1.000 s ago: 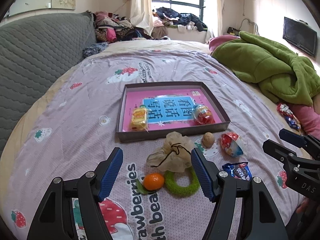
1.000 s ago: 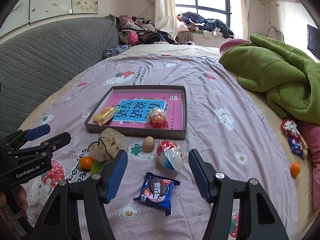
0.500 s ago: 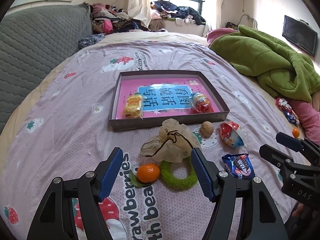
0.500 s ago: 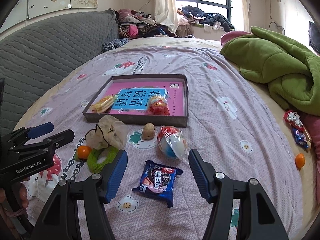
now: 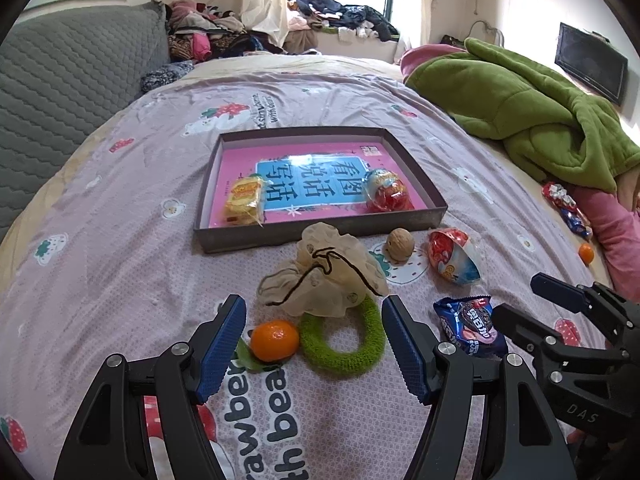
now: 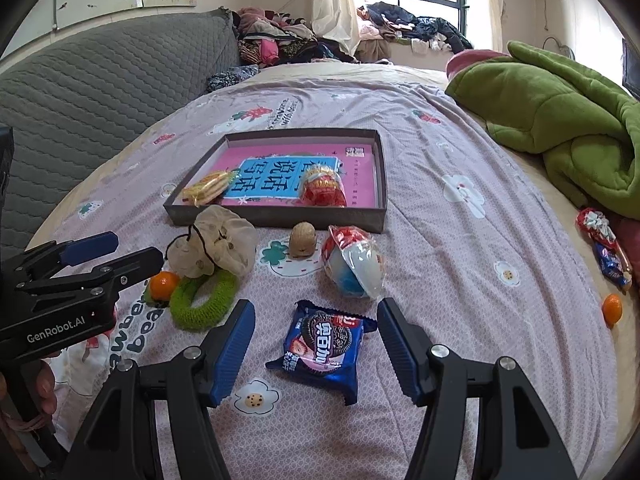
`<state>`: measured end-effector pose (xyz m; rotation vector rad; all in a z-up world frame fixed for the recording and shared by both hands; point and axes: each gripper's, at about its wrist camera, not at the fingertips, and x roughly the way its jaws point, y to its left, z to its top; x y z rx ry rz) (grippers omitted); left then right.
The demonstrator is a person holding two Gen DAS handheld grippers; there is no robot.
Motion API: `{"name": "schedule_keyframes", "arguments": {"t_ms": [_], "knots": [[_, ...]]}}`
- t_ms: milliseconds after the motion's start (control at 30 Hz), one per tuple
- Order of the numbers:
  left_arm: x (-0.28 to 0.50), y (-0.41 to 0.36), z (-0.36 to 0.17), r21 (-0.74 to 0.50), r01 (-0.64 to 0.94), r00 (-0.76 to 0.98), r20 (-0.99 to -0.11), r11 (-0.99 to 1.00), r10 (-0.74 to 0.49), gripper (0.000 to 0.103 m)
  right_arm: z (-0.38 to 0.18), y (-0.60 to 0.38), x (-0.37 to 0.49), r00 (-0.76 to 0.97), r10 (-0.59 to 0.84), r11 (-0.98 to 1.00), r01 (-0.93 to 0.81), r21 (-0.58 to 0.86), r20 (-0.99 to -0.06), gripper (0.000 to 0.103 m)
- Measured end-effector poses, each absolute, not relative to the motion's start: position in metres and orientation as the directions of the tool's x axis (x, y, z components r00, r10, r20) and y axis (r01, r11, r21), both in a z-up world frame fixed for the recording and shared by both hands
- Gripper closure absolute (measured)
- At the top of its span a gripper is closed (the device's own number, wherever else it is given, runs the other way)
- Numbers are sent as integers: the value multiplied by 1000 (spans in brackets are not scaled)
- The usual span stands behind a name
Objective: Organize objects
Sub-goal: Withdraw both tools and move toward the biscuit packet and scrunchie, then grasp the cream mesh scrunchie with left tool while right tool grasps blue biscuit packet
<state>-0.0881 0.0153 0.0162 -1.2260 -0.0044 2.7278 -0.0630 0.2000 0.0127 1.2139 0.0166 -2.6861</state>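
Note:
A grey box tray (image 5: 416, 172) (image 6: 280, 214) on the bed holds a yellow snack pack (image 5: 244, 198) and a red candy egg (image 5: 390, 192). In front of it lie a beige drawstring pouch (image 5: 328, 276), a green ring (image 5: 342, 340), a mandarin (image 5: 275, 340), a walnut (image 5: 400, 244), a red-blue egg toy (image 5: 452, 260) and a blue cookie packet (image 6: 324, 346). My left gripper (image 5: 314, 344) is open, low over the mandarin and ring. My right gripper (image 6: 316, 346) is open, around the cookie packet without touching it.
A green blanket (image 5: 520, 108) is heaped at the right. Wrapped candies (image 6: 604, 244) and a second mandarin (image 6: 612, 308) lie by the right bed edge. A grey quilted headboard (image 6: 100, 80) runs along the left. Clothes (image 5: 224, 36) pile at the back.
Both grippers have moved forward and lower toward the bed. The left now frames the mandarin and ring, the right frames the cookie packet. No object has moved.

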Motion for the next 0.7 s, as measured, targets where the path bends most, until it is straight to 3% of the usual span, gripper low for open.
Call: {"name": "schedule_keyframes", "arguments": {"t_ms": [700], "knots": [[-109, 27, -2, -89, -163, -633, -755, -983, 173, 31, -21, 198, -68, -607, -143, -989, 127, 82, -782, 40]]}}
